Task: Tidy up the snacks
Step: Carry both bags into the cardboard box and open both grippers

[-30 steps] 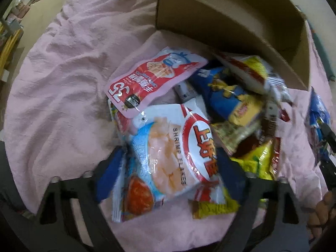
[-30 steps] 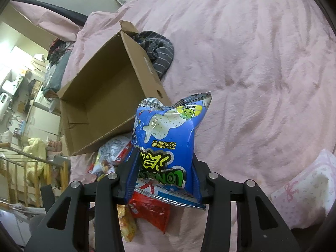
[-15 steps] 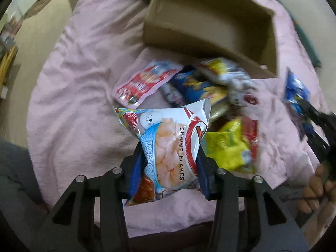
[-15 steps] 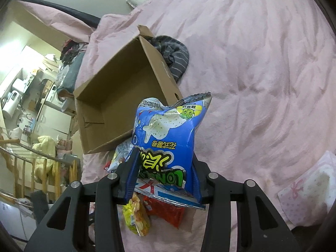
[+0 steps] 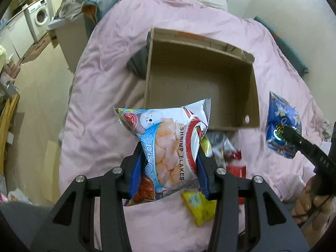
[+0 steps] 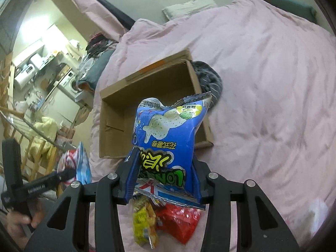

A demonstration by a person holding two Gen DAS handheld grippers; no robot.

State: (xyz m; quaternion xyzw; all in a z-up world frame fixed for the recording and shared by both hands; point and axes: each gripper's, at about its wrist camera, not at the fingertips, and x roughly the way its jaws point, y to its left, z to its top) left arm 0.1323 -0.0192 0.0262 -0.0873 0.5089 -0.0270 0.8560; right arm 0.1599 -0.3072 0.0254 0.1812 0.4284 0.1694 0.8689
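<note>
My left gripper (image 5: 168, 168) is shut on a white and blue shrimp flakes bag (image 5: 168, 145) and holds it up over the near edge of an open cardboard box (image 5: 201, 79). My right gripper (image 6: 163, 174) is shut on a blue chip bag (image 6: 168, 134), held up in front of the same box (image 6: 147, 105). The blue bag also shows at the right of the left wrist view (image 5: 281, 124). The shrimp bag shows at the left of the right wrist view (image 6: 82, 163). Loose snack packs (image 5: 222, 153) lie on the pink bedding below.
The box sits on a pink quilt (image 6: 262, 73) beside a grey striped cloth (image 6: 210, 79). A yellow pack (image 6: 145, 220) and a red pack (image 6: 180, 218) lie under the right gripper. The bed's left edge drops to the floor (image 5: 37, 105).
My left gripper closed on the shrimp flakes bag and lifted it off the pile toward the box. My right gripper rose with the blue bag toward the box.
</note>
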